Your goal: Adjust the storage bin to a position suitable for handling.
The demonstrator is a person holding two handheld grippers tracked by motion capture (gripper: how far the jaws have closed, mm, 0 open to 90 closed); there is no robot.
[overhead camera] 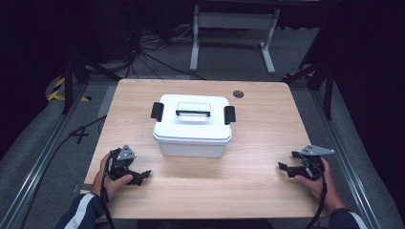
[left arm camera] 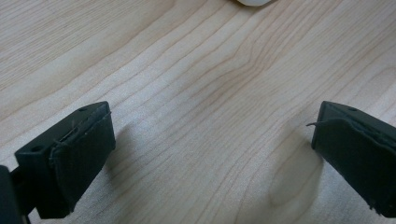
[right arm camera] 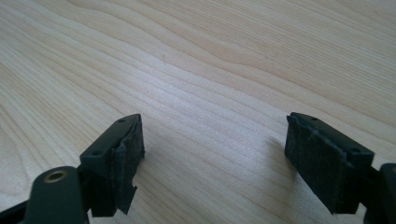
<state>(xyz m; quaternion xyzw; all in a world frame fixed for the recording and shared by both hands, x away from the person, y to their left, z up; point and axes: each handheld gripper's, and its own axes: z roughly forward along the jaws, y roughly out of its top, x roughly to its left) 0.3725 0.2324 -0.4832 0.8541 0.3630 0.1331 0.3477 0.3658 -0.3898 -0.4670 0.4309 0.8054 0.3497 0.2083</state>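
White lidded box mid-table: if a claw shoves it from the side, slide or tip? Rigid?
The white box looks like hard moulded plastic, so probably rigid. It is wide and low with a flat base on the smooth wooden table, so a low push would likely slide it rather than tip it. The lid sits on, with black latches at both ends; weight is unknown since the contents are hidden.
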